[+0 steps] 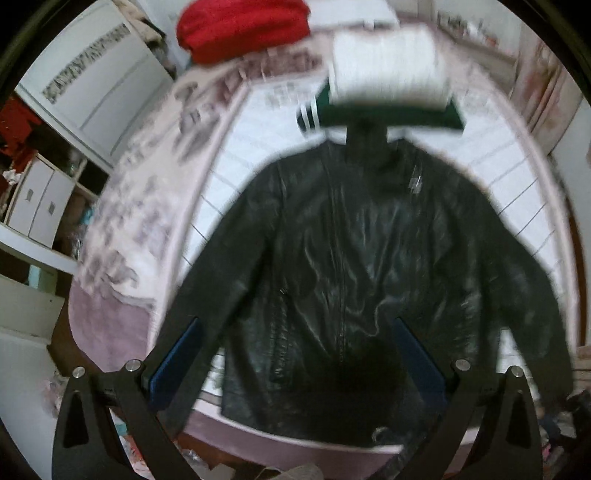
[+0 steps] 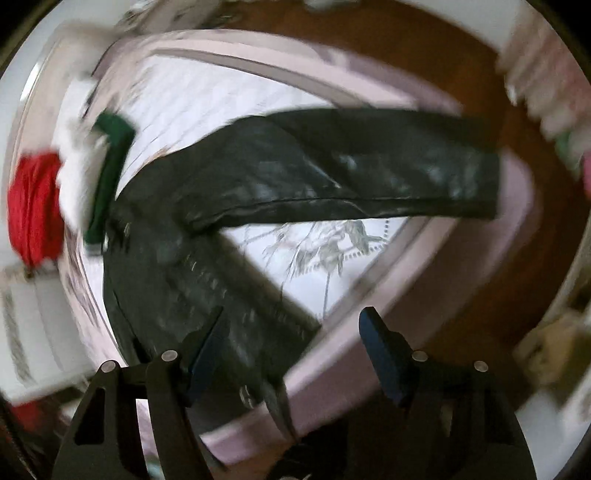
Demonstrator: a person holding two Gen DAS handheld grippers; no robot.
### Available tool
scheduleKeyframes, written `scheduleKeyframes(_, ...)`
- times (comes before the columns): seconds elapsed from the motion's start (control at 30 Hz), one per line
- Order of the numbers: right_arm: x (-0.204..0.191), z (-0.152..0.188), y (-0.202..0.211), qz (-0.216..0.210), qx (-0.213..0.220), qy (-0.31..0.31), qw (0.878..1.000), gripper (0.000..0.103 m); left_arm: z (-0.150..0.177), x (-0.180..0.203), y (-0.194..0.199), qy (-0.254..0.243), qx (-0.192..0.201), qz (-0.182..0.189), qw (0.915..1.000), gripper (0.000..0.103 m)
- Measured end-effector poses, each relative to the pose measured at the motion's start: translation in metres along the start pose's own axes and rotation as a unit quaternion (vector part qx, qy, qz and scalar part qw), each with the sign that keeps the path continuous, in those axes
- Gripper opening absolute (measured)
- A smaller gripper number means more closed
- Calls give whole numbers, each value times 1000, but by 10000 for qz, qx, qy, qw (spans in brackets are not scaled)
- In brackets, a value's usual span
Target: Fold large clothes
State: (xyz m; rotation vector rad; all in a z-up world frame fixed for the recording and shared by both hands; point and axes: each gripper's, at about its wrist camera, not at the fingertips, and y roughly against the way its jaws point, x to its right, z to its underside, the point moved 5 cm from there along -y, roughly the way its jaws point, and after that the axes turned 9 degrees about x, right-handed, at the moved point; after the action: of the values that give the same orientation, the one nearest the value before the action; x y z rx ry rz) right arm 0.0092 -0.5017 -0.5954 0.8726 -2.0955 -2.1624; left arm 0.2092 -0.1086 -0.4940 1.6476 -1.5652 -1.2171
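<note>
A black leather jacket (image 1: 351, 258) lies front up on the bed (image 1: 258, 129), collar toward the far end, zip closed, both sleeves spread out and down. My left gripper (image 1: 297, 332) hangs open above the jacket's lower front, and its blue pads (image 1: 184, 354) hold nothing. In the right wrist view the jacket (image 2: 184, 280) runs from the left, with one sleeve (image 2: 369, 177) stretched out to the right across the cover. My right gripper (image 2: 293, 321) is open over the jacket's side edge near the bed's rim (image 2: 332, 373), with nothing gripped. Both views are blurred.
Beyond the collar sit a folded white garment (image 1: 388, 66), a green one with white stripes (image 1: 369, 118) and a red one (image 1: 243, 26). White cupboards and shelves (image 1: 40, 199) stand left of the bed. Brown wooden floor (image 2: 480, 277) lies past the bed's right side.
</note>
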Motion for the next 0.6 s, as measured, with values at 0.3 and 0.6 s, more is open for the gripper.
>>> scheduleKeyframes(0.3,57,-39,-103,-1660,1011,-2696,9431,74,38,42,-109,-262,-545,4,9982,103)
scheduleKeyframes(0.6,22,-55,-131,-1785,1633,-2699,9320,8,27,55,-147,-167,-512,-2,9985,103)
